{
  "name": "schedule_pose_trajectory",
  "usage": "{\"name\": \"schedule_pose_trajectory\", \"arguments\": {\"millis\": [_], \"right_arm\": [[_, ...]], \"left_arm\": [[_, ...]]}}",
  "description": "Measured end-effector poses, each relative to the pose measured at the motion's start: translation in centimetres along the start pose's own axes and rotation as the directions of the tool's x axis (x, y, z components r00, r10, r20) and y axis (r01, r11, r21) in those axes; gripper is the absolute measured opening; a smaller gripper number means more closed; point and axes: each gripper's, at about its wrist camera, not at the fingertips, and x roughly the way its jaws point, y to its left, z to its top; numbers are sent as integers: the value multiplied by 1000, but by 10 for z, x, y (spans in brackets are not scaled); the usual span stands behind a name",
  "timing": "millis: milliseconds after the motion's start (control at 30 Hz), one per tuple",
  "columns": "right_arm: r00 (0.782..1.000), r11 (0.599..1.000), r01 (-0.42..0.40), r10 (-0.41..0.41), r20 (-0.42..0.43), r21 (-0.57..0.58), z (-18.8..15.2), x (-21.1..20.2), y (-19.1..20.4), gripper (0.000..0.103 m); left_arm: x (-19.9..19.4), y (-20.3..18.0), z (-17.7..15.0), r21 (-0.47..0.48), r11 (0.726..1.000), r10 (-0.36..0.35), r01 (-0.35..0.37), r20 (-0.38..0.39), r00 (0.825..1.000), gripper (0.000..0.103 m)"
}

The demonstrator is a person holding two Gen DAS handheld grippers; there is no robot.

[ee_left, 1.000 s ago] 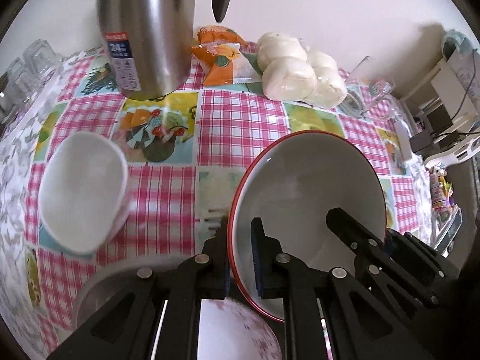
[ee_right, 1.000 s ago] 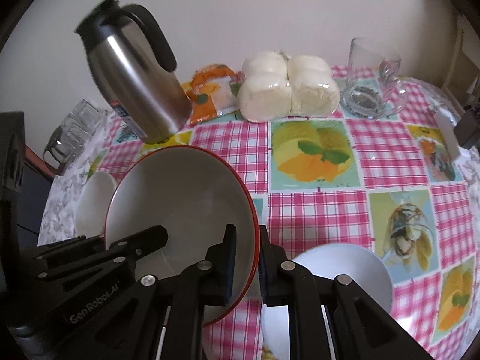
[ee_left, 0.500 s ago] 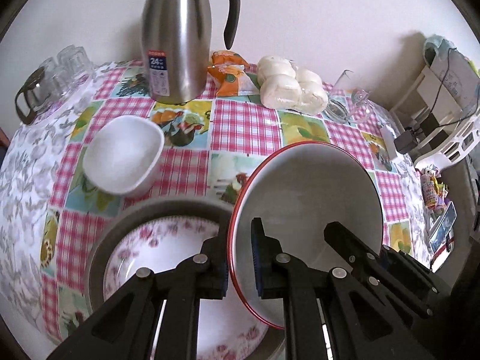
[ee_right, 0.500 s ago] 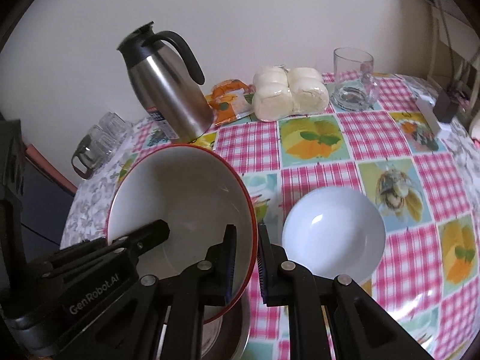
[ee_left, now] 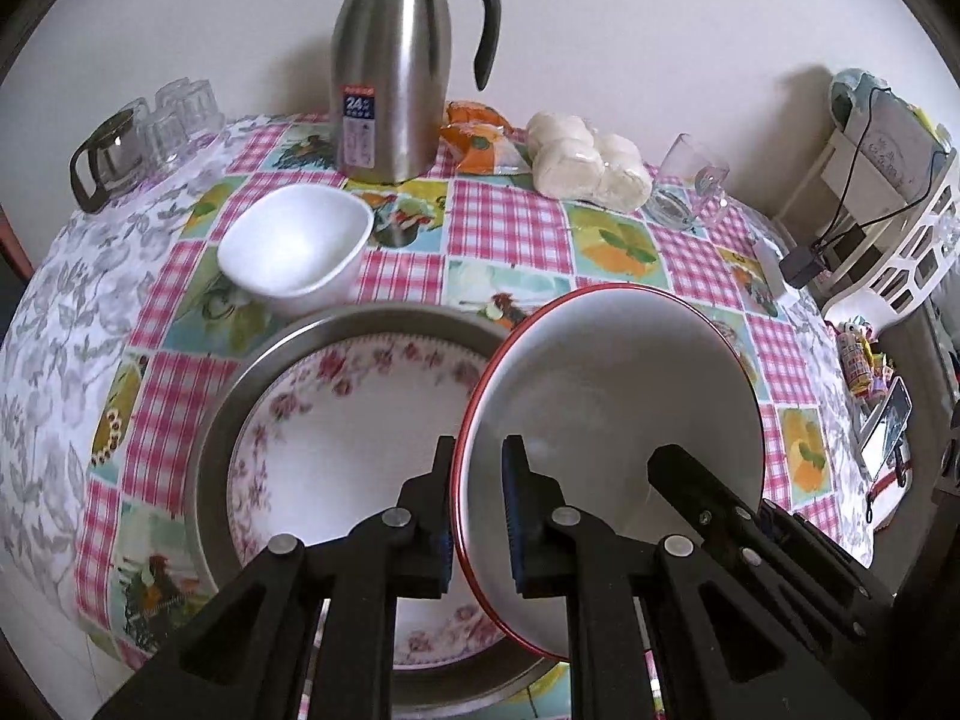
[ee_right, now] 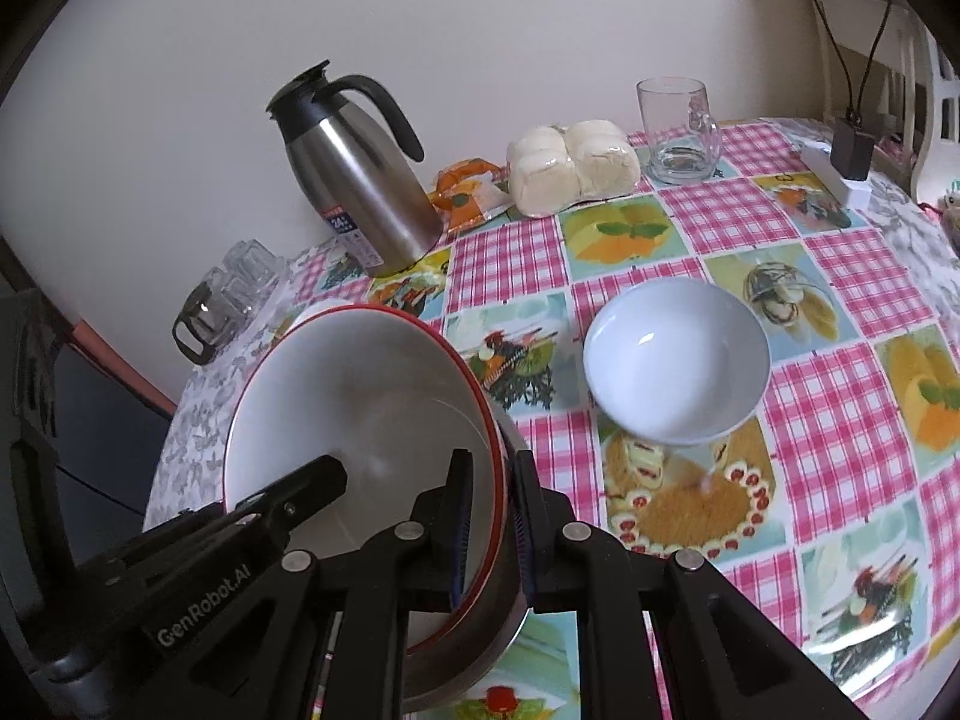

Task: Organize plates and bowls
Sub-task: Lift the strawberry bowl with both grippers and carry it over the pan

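We pinch the red-rimmed bowl [ee_left: 612,396] with both grippers, left [ee_left: 477,516] and right [ee_right: 489,531], above a checked tablecloth [ee_right: 840,420]; wall [ee_right: 480,30] ahead.

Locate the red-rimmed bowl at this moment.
In both wrist views the red-rimmed bowl hangs tilted between the left gripper and right gripper, over the floral plate in the metal tray.
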Motion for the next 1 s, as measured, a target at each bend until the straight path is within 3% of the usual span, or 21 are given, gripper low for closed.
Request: {"name": "schedule_pose_trajectory", "arguments": {"millis": [1000], "right_arm": [[997, 999, 13, -16, -73, -34, -22, 31, 48, 16]], "left_arm": [[4, 65, -4, -147, 989, -16, 8, -53, 998, 14]]}}
